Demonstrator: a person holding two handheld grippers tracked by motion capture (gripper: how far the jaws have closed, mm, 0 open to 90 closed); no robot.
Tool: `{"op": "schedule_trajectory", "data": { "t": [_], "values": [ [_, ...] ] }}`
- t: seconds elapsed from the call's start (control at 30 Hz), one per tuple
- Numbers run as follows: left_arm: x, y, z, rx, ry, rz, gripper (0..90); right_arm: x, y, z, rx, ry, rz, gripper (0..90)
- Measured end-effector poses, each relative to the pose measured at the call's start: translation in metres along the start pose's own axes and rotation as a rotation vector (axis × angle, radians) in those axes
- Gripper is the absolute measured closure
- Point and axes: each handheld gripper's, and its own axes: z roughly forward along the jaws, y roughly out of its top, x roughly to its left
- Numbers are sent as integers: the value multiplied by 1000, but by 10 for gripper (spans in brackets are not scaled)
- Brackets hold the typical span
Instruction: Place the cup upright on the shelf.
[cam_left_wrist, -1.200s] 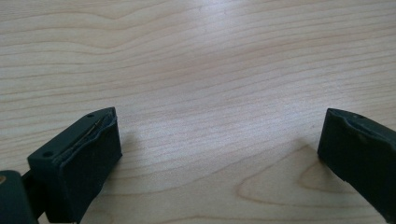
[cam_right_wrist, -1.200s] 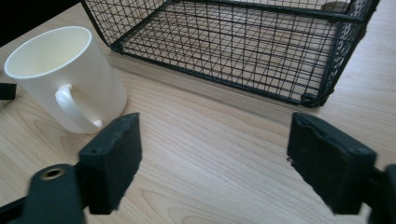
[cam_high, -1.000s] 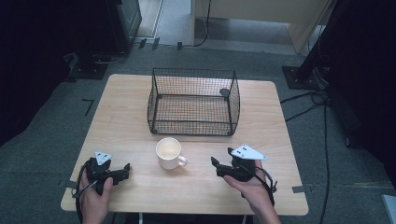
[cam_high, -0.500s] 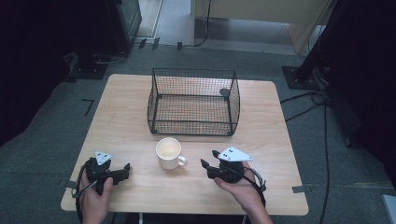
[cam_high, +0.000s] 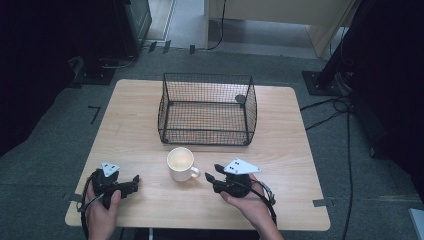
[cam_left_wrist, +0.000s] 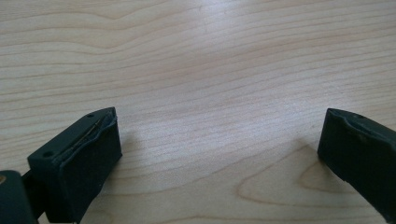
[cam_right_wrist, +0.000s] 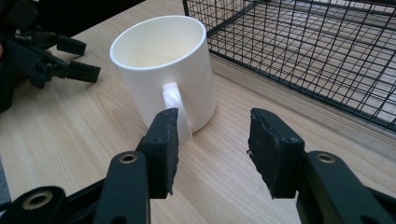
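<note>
A white mug (cam_high: 180, 162) stands upright on the wooden table (cam_high: 295, 150), its handle (cam_high: 195, 173) pointing toward my right gripper (cam_high: 212, 173). In the right gripper view the mug (cam_right_wrist: 161, 65) is close ahead, and its handle (cam_right_wrist: 173, 99) sits just beyond the tip of the left jaw. My right gripper (cam_right_wrist: 212, 140) is open; its jaws have just been closing, with nothing between the pads. At the table's front left my left gripper (cam_high: 134, 182) rests wide open. In its own view my left gripper (cam_left_wrist: 219, 149) has bare wood between the jaws.
A black wire basket (cam_high: 207, 136) stands behind the mug at mid-table, and its mesh wall (cam_right_wrist: 303, 51) is near the right gripper's upper right. The other gripper (cam_right_wrist: 51, 58) lies beyond the mug. Cables and dark stands surround the table on the floor.
The right gripper has moved left toward the mug's handle and its jaws stand narrower. The left gripper and the mug have not moved.
</note>
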Motion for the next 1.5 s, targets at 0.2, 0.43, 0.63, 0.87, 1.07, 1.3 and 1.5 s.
{"op": "schedule_trajectory", "data": {
  "t": [0.2,0.43,0.63,0.87,1.07,1.3,1.5],
  "values": [
    [0,0,0,0,0,0,0,4,0,7,24,51,18,542],
    [0,0,0,0,0,0,0,9,-2,16,28,37,-3,516],
    [0,0,0,0,0,0,0,8,-3,22,32,26,18,543],
    [0,0,0,0,-1,1,0,9,-4,24,11,56,40,580],
    [0,0,0,0,-3,3,0,13,-3,29,-15,98,27,589],
    [0,0,0,-1,-5,4,0,18,-7,43,-5,61,-21,654],
    [0,0,0,-1,-6,4,0,14,-11,54,-8,106,-51,753]
  ]
}}
